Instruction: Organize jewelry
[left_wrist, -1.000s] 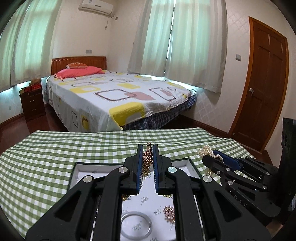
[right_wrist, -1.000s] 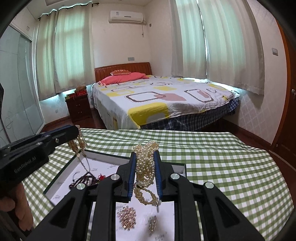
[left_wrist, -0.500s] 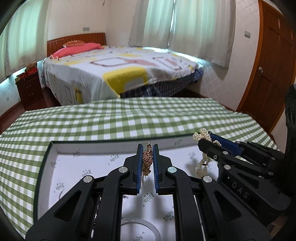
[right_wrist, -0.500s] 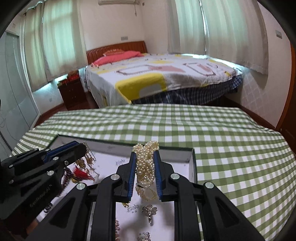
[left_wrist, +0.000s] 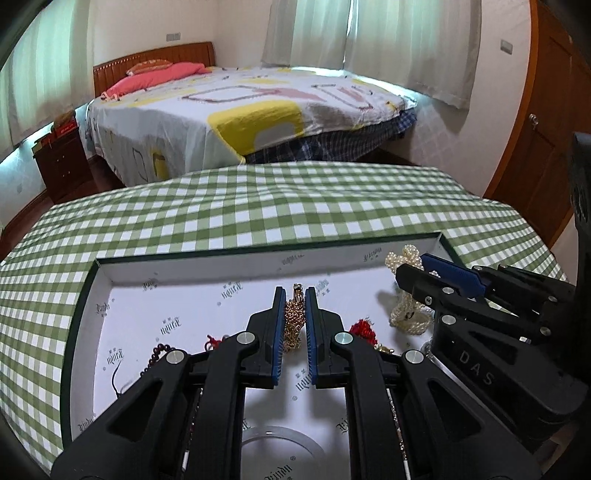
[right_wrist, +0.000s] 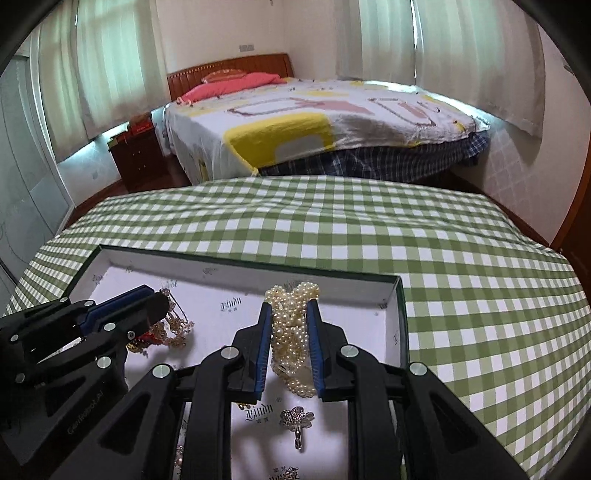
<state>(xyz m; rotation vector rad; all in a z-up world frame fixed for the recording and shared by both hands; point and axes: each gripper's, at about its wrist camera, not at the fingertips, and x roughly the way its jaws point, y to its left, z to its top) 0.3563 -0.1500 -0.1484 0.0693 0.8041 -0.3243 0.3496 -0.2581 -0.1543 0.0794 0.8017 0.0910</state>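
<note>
Left tongs (left_wrist: 294, 295): closed on gold chain (left_wrist: 293, 319), fine-linked, bunched between blue pads, clasp end poking above fingertips; held low over middle of tray (left_wrist: 236, 266).

Right tongs (right_wrist: 290, 314): closed on pearl strand (right_wrist: 291, 325), cream, multi-looped, bulging above tips and trailing down onto tray floor near right wall.

Tray: shallow, dark green outside, white printed lining; set on counter (right_wrist: 461, 258) under green-and-white check cloth.

Loose in tray, left wrist view: red tassel piece (left_wrist: 364, 328) just right of left tongs; dark bead string (left_wrist: 157, 356) at left; clear ring-shaped bangle (left_wrist: 282, 448) at near edge, partly hidden by tongs.

Loose in tray, right wrist view: silver flower brooch (right_wrist: 297, 417) below pearl strand; gold filigree piece (right_wrist: 177, 326) beside left tongs' tip, touching red tassel.

Background: bed (right_wrist: 314, 122) with patterned sheet and pink pillow, curtained windows, wooden nightstand (right_wrist: 136, 155).
</note>
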